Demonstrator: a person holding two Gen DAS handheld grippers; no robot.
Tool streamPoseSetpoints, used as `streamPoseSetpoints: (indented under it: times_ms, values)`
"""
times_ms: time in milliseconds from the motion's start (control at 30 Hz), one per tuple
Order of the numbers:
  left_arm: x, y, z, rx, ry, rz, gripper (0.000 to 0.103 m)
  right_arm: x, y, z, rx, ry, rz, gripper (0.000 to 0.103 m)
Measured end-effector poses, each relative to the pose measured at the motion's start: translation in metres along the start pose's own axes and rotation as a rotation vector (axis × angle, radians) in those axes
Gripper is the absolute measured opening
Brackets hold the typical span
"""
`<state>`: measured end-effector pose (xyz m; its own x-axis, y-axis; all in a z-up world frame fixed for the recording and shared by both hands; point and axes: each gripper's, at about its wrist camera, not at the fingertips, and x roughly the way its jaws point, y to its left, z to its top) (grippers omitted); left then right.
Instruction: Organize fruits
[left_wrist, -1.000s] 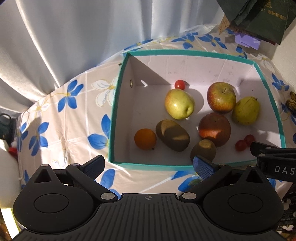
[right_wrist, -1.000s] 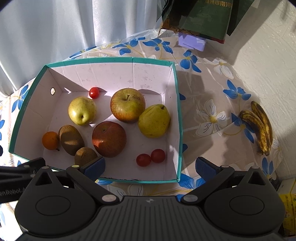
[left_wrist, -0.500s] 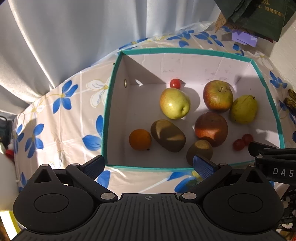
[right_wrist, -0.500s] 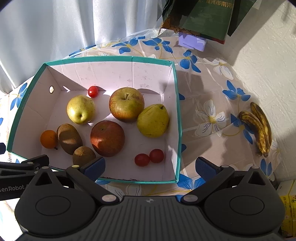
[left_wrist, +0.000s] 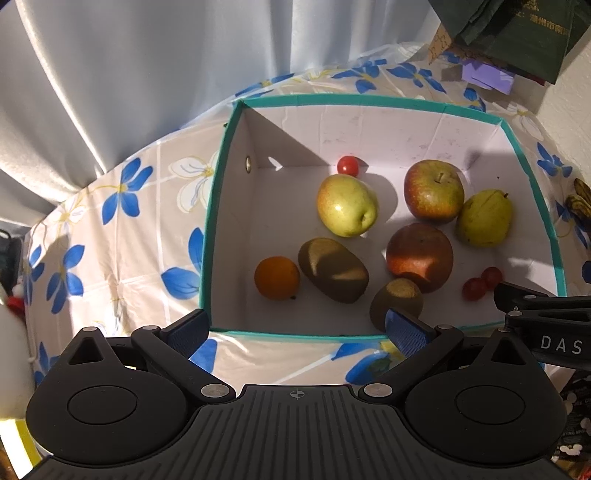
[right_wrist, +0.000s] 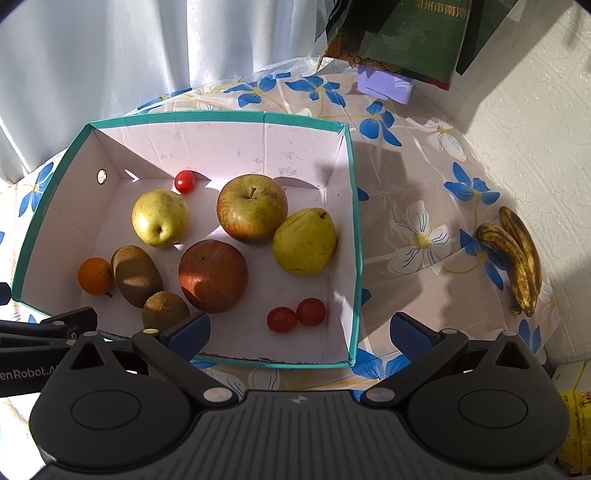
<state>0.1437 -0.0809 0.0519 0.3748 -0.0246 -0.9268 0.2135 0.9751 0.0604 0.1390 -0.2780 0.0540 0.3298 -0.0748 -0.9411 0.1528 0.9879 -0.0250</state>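
Box (right_wrist: 352, 236), teal-rimmed, on the flowered worktop (right_wrist: 417, 192): holds nearly all the fruit.
Contents: two red apples (right_wrist: 252, 210), one yellow-green apple (right_wrist: 159, 218), one pear (right_wrist: 304, 242), two kiwis (right_wrist: 136, 271), one orange (right_wrist: 95, 276), three cherry tomatoes, one by the far wall (right_wrist: 184, 181) and two touching near the front (right_wrist: 295, 315).
Outside the box: bananas (right_wrist: 517, 258), well apart to the right, near the wall.

My left hand-held gripper (left_wrist: 295, 330): spread, empty, hovering over the box's near rim.
My right hand-held gripper (right_wrist: 299, 330): spread, empty, over the near right corner.

Change over the last second: in the left view the box has slid slightly rightward and the rim sits a little nearer my fingers; in the right view the scene is almost the same. No fruit has moved.

Reading: I am only repositioning. The bananas look like the last item to bring in, and my right side is closer.
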Motion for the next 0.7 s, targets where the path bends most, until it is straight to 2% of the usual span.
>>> streamPoseSetpoints:
  times_ms: [700]
  values:
    - [-0.0002, -0.0014, 0.0005, 0.009, -0.001, -0.019, 0.103, 0.0015, 0.0001, -0.0002, 0.002, 0.003, -0.009, 0.103]
